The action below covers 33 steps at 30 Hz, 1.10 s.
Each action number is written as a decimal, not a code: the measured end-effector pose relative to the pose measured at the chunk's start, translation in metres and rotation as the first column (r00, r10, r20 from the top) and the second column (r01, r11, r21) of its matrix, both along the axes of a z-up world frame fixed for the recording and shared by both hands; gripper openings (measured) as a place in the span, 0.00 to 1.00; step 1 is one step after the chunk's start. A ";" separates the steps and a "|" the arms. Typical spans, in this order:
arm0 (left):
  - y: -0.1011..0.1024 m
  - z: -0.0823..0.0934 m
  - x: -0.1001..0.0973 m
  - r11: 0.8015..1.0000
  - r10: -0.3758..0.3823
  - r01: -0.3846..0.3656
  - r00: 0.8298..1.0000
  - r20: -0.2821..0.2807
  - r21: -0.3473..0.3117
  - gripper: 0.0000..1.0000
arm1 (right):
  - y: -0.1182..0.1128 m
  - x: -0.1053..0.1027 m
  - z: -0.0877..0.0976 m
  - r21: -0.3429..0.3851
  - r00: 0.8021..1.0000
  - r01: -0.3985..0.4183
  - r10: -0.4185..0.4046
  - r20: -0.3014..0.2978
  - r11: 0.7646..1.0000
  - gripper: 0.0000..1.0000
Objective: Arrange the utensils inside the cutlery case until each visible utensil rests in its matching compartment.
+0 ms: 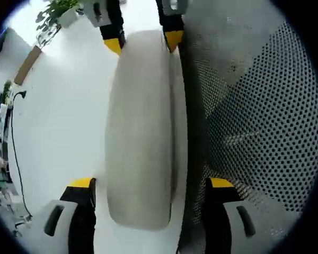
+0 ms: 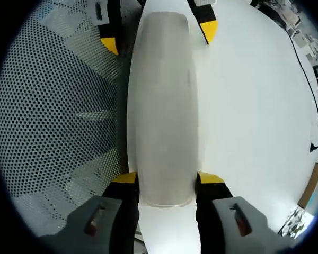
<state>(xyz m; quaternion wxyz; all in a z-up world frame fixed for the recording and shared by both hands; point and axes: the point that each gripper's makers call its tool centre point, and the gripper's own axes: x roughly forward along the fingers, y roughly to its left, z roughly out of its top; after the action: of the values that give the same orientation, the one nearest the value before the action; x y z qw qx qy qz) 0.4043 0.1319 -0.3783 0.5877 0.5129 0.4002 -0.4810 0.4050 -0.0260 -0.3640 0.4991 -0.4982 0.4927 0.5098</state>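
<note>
Long pale-grey case (image 2: 164, 106), rounded ends, matte: my right tongs (image 2: 165, 180) clamped on one end, left tongs (image 1: 148, 185) spread astride the other.

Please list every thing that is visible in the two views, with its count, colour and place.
Long rounded matte case: one, pale grey, lying on the table, held at both ends.
Perforated metal mesh surface: one, dark grey, beside the case.
Smooth table top: one, white, under the case.
Potted plant: one, green, far table edge.
Thin cable: one, black, table edge.
Left gripper: one, black with yellow fingers, astride the near end.
Right gripper: one, same colours, astride the opposite end.
</note>
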 end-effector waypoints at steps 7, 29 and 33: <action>-0.005 0.037 -0.009 0.942 0.256 -0.295 0.940 -0.226 -0.159 0.89 | -0.025 -0.016 0.029 0.044 0.994 0.053 -0.048 -0.101 0.998 0.69; 0.087 0.202 0.030 0.044 0.638 -0.619 0.621 -0.454 -0.784 0.87 | -0.063 -0.031 0.136 0.606 0.889 0.430 -0.431 -0.155 0.669 0.75; 0.099 0.218 0.031 -0.075 0.654 -0.599 0.574 -0.493 -0.797 0.83 | -0.054 -0.022 0.159 0.726 0.837 0.477 -0.508 -0.203 0.495 0.75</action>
<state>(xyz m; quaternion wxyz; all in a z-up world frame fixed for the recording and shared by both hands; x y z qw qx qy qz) 0.4349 0.2306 -0.1602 0.9233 -0.1595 0.2198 -0.2717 0.3831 -0.0796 -0.2048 0.7922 -0.0935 0.3476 0.4929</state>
